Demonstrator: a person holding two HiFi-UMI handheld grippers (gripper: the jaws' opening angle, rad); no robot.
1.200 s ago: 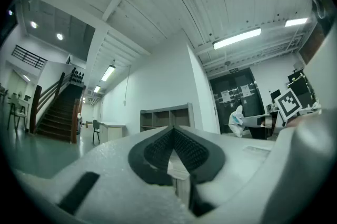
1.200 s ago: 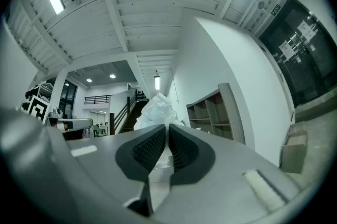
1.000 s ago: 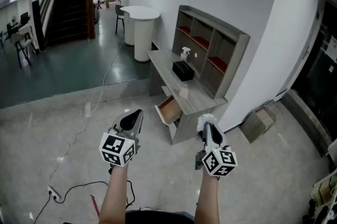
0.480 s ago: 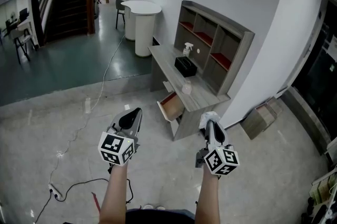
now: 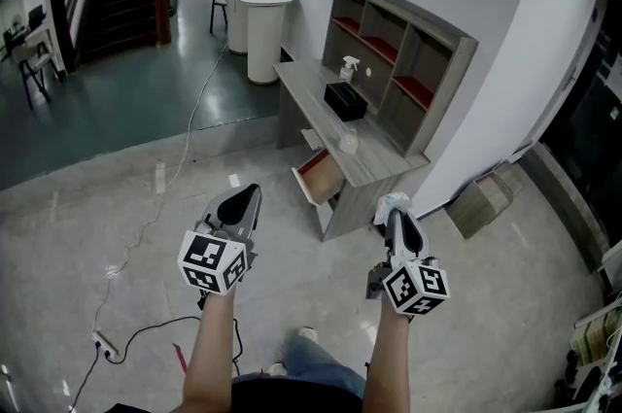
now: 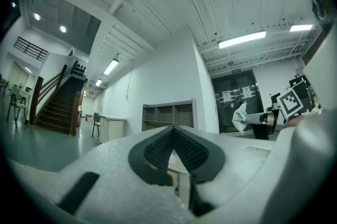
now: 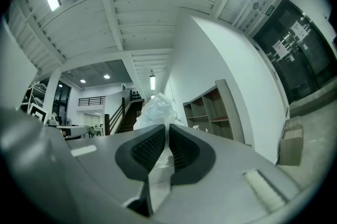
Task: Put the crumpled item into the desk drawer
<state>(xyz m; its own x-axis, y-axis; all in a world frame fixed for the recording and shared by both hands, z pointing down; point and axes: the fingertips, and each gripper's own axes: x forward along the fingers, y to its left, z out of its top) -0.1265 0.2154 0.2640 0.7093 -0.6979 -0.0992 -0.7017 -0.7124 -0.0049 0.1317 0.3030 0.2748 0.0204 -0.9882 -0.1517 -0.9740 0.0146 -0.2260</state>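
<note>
My right gripper [image 5: 397, 215] pinches a crumpled white item [image 5: 390, 203]. In the right gripper view the item [image 7: 156, 108] bulges out above the jaws, which are opening slightly while the pads still press on it. My left gripper [image 5: 251, 195] is shut and holds nothing; its pads [image 6: 158, 149] meet. Both grippers hang above the floor, short of the grey desk [image 5: 374, 170]. The desk drawer [image 5: 316, 178] stands pulled out at the desk's near end, ahead of and between the two grippers.
On the desk are a black box [image 5: 345, 100], a spray bottle [image 5: 347, 69] and a small pale thing [image 5: 348, 143], with a shelf unit [image 5: 403, 61] behind. A cardboard box [image 5: 481, 205] lies by the wall. Cables [image 5: 131, 333] run over the floor at left.
The view has moved nearer to the desk, and both grippers sit slightly lower in the picture. A foot now shows at the bottom. The crumpled item stays in the right gripper.
</note>
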